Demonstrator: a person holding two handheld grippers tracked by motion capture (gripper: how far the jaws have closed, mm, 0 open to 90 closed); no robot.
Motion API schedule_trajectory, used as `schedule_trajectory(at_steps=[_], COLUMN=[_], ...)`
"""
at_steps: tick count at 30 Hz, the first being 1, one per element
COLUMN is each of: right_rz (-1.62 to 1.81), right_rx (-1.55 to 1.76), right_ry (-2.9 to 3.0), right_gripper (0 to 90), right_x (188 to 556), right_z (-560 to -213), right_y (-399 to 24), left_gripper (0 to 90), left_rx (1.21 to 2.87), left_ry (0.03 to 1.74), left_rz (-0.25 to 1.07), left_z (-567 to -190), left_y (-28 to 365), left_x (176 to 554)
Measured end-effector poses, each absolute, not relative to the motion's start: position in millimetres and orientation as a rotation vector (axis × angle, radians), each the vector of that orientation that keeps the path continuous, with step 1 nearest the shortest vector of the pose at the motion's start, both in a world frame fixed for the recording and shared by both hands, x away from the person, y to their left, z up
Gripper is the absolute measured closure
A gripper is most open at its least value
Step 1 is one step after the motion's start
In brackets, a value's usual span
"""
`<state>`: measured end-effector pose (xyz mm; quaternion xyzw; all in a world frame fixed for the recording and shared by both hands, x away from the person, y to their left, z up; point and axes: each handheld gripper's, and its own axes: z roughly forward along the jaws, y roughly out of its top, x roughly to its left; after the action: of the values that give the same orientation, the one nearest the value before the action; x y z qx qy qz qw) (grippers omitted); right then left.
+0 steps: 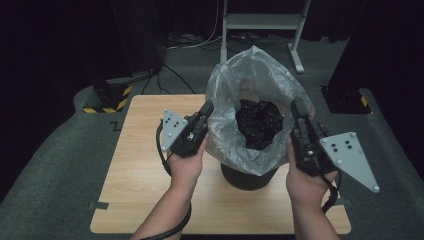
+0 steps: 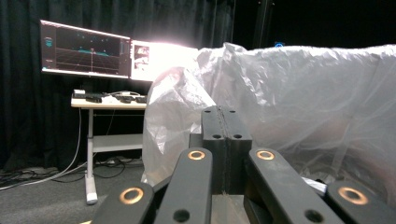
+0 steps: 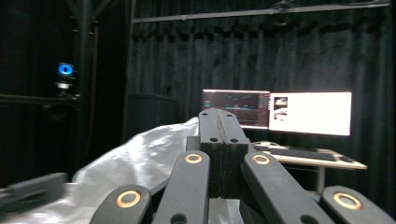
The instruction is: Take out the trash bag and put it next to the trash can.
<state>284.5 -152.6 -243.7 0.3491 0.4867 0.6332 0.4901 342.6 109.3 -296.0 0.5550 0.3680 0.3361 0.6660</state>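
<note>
High view first: on the left, the left gripper (image 1: pixel 207 107) sits in the person's left hand (image 1: pixel 186 162), its tip against the outer left wall of the clear plastic bag (image 1: pixel 227 90). Its jaws are pressed together, and whether a fold of the film is pinched between them cannot be told. In the left gripper view the closed jaws point at the bag (image 2: pixel 299 102) just ahead. The bag stands open near the middle of the wooden table (image 1: pixel 145 170), lining a dark bin (image 1: pixel 247 179) whose base shows below it, with crumpled black material (image 1: pixel 259 125) inside. On the right, the right gripper (image 1: pixel 299 107), in the right hand (image 1: pixel 305 182), rests at the bag's right rim with jaws closed too; the right gripper view shows them meeting above the bag's edge (image 3: pixel 140 163), nothing visibly between them.
</note>
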Motion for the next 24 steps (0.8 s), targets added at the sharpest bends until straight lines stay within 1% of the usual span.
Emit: schedule_trajectory(at_steps=[15, 24], right_rz=[1.527, 1.491], right_rx=[0.719, 0.682], right_ry=[1.322, 1.37], right_gripper=[90.0, 90.0], right_x=[278, 280], right_z=[-257, -293], right_y=[-85, -53], left_gripper=[89.4, 89.0], left_rx=[1.278, 1.268], left_ry=[0.816, 0.777], left_rz=[0.716, 0.689], left_z=[-301, -309], left_y=[118, 121], left_x=[340, 334])
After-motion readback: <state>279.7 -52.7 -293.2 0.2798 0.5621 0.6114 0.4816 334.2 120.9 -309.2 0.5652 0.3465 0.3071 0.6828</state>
